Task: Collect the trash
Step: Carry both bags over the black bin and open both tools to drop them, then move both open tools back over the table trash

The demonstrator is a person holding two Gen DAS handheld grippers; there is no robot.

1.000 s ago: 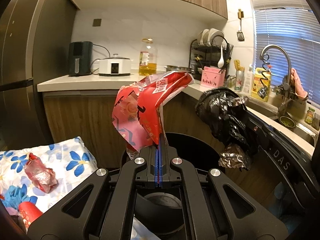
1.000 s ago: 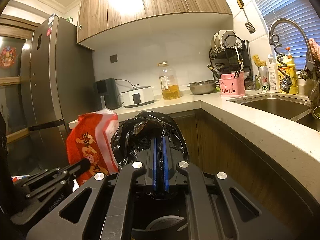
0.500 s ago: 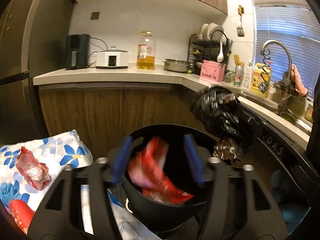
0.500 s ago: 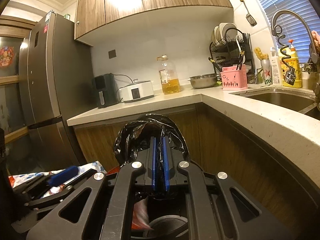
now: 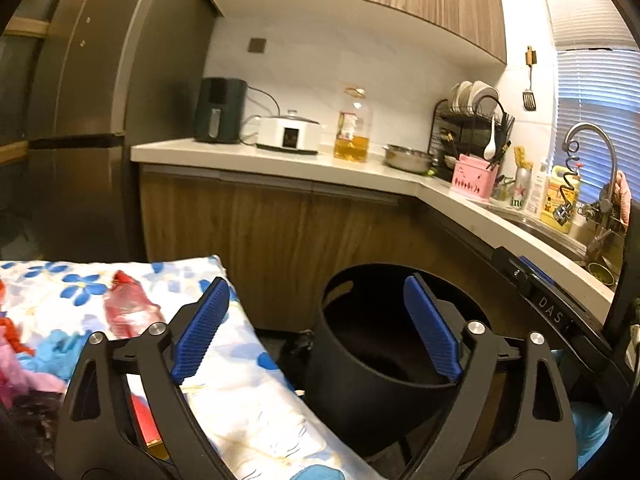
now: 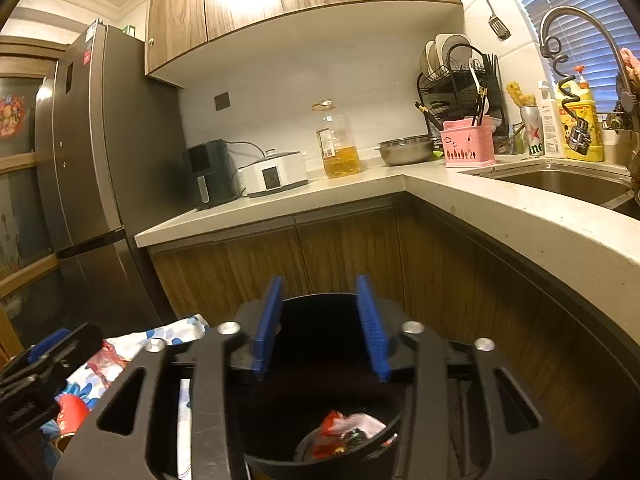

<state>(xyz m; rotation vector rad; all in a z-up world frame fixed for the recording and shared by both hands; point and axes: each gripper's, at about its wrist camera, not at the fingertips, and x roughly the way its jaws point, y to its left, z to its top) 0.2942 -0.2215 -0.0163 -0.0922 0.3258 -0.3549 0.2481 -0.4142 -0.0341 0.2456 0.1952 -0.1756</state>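
Observation:
A round black trash bin (image 5: 372, 376) stands on the floor beside a table with a blue-flowered white cloth (image 5: 240, 380). My left gripper (image 5: 316, 332) is open and empty above the table's edge and the bin. My right gripper (image 6: 320, 324) is open and empty directly over the bin (image 6: 320, 456), where a red and white wrapper (image 6: 344, 432) lies at the bottom. A crumpled red wrapper (image 5: 128, 312) lies on the cloth, and also shows in the right wrist view (image 6: 108, 364). More red and pink scraps (image 5: 12, 356) lie at the table's left edge.
Wooden kitchen cabinets (image 5: 280, 240) under an L-shaped counter (image 6: 520, 208) run behind and to the right of the bin. A tall grey fridge (image 6: 88, 180) stands at the left. The counter holds an oil bottle (image 6: 338, 148), appliances, a dish rack and a sink (image 6: 560, 184).
My left gripper opened and dropped the red wrapper into the bin, then shifted left toward the table. My right gripper opened and the black plastic bag it held is gone from view.

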